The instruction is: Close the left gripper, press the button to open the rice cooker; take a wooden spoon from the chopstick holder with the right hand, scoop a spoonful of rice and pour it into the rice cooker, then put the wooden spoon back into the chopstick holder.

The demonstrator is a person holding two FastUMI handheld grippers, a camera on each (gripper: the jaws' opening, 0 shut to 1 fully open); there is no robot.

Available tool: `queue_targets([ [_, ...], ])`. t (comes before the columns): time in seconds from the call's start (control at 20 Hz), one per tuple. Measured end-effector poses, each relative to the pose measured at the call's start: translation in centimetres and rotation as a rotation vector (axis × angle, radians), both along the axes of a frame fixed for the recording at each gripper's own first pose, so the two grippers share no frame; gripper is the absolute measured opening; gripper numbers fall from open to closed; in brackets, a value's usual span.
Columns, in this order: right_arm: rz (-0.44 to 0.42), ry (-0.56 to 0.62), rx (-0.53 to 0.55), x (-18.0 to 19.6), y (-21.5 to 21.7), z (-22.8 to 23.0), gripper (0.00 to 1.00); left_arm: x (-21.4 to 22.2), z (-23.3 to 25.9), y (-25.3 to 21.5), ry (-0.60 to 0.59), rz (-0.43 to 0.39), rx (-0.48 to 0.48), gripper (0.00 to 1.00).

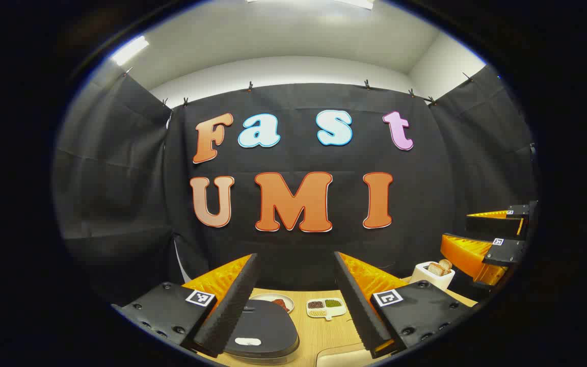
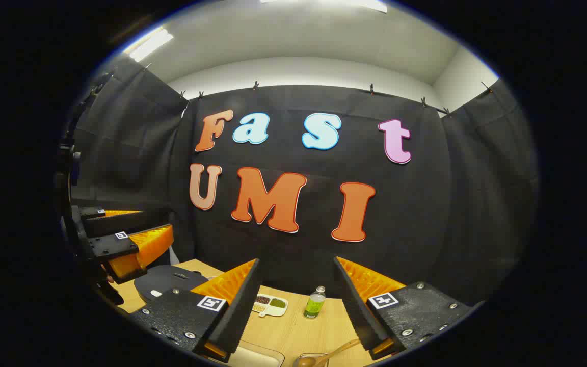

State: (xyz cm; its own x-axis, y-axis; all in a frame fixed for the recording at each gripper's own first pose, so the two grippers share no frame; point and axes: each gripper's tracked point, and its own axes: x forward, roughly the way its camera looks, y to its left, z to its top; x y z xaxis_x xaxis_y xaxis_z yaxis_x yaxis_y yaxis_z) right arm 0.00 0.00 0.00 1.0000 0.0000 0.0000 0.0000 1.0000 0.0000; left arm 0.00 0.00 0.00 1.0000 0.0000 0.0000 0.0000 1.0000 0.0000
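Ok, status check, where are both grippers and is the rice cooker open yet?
Left gripper open, above rice cooker. Right gripper open, holding nothing. Lid shut, button not pressed. Wooden spoon low in the right gripper view.

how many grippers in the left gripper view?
2. The left gripper, open, is at the bottom of the view over the closed rice cooker. The right gripper, also open, is at the right edge above the toaster.
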Motion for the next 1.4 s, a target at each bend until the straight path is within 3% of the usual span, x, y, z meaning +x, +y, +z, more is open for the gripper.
queue_targets([
  [0.9, -0.085, -0.147, 0.075, -0.2, -2.8, 3.6, 0.86, 0.0, 0.6, -0.6, -0.024, -0.008, 0.017, 0.96],
  [1.4, -0.137, -0.125, 0.091, -0.2, -4.4, 2.7, 0.86, 0.1, 1.0, 0.1, -0.03, -0.004, 0.019, 0.97],
])
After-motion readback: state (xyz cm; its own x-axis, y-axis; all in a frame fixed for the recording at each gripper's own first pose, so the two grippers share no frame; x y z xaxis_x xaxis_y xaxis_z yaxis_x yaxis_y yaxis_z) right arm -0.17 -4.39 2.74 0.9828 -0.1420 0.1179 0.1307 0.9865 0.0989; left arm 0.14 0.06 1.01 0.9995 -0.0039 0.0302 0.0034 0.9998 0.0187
